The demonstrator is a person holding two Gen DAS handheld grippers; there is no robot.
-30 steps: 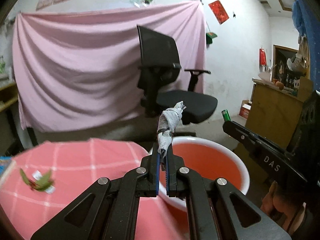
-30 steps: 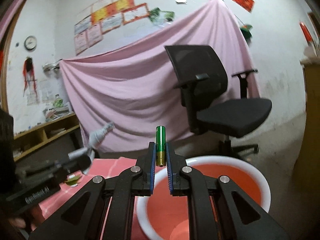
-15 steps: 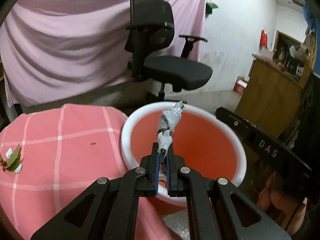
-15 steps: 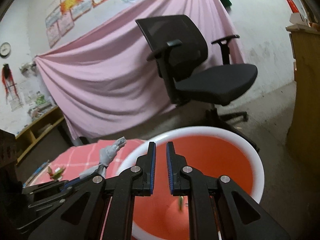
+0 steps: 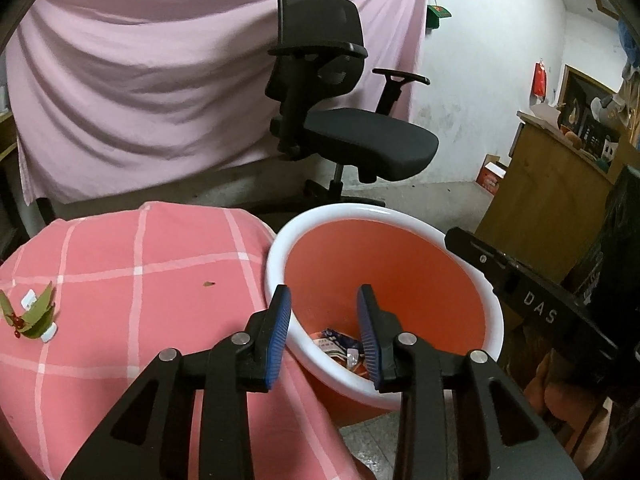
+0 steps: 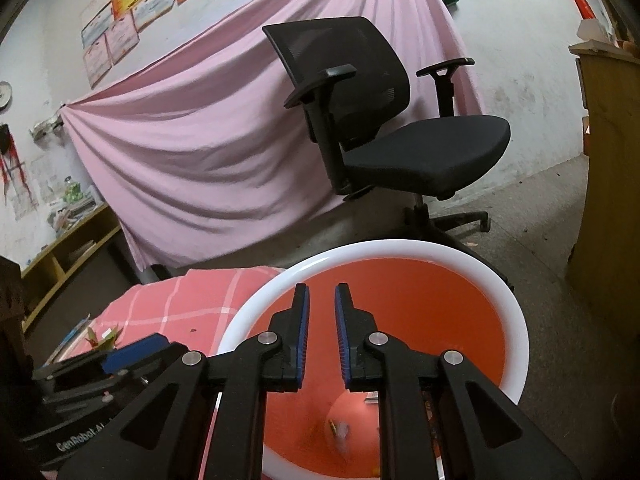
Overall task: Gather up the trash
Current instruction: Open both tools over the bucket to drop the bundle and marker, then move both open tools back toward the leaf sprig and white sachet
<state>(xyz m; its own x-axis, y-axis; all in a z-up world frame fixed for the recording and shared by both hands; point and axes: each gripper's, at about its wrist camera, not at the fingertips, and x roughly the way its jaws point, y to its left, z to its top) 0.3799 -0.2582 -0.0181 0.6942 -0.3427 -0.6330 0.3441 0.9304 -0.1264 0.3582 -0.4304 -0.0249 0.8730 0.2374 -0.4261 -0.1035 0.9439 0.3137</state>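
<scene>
Left gripper (image 5: 324, 312): held over the near rim of the bin; its blue-padded fingers (image 5: 280, 334) are spread apart and have just been opening, with nothing seen between them.
Right gripper (image 6: 320, 316): pointed down into the bin from above the rim; its fingers (image 6: 301, 330) are set a narrow gap apart, and no object is pinched between them.
Bin (image 5: 384, 216): a round tub with a white rim and orange inside, placed just beside the desk edge, on the right in the left wrist view.
Trash in bin (image 5: 340, 346): crumpled wrappers and scraps are seen at the bottom of the bin, below the left gripper; a small blurred piece (image 6: 338, 428) is also seen low inside in the right wrist view, and what it is cannot be told.
Desk (image 5: 132, 264): covered by a pink cloth with white checks.
Trash on desk (image 5: 34, 316): a green leaf-like scrap with a small white piece is left lying near the left edge of the cloth, well apart from the bin; a tiny brown crumb (image 5: 208, 284) is seen nearer the middle.
Chair (image 5: 340, 120): a black office chair is stood beyond the bin, in front of a pink sheet (image 5: 140, 80) hung on the wall.
</scene>
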